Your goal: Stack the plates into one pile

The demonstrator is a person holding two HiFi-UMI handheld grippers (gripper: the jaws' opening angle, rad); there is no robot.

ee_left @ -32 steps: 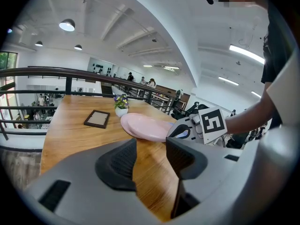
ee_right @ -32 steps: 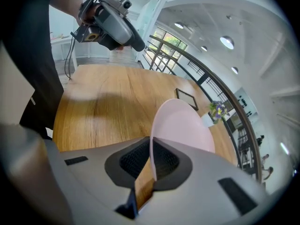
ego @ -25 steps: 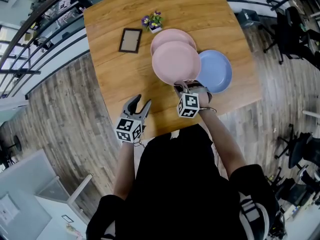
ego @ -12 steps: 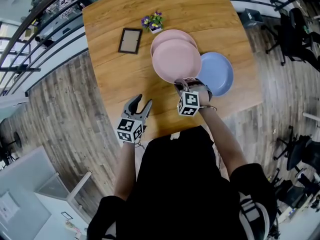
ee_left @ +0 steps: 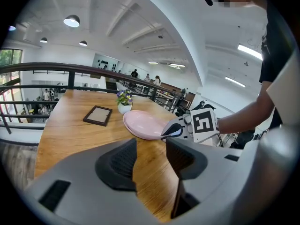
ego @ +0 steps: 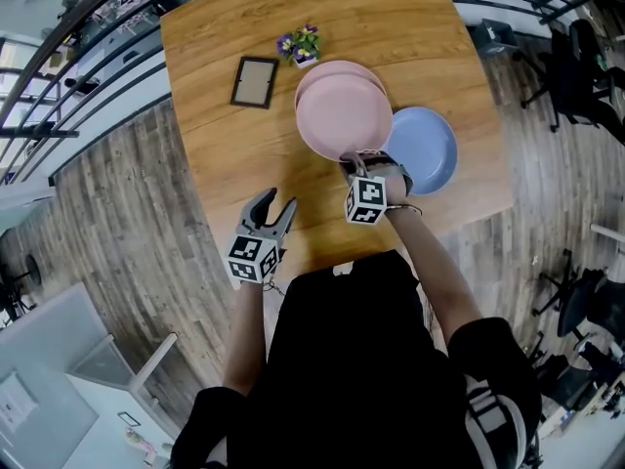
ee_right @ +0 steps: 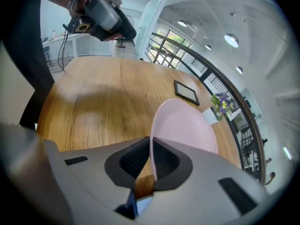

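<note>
In the head view my right gripper (ego: 359,164) is shut on the near rim of a pink plate (ego: 344,115). That plate hangs tilted over a second pink plate (ego: 337,67), of which only the far rim shows. A blue plate (ego: 428,150) lies flat on the table just to the right. The right gripper view shows the pink plate (ee_right: 185,128) with its rim pinched between the pads of the right gripper (ee_right: 151,158). My left gripper (ego: 270,209) hovers open and empty near the table's front edge, pointing at the held pink plate (ee_left: 143,124).
A dark picture frame (ego: 254,80) and a small pot of purple flowers (ego: 300,43) sit on the wooden table (ego: 225,154) to the far left of the plates. Railings and wooden floor surround the table. The person's body stands at the front edge.
My right gripper has carried the pink plate a little away from the blue plate and further over the second pink plate. The left gripper has stayed put.
</note>
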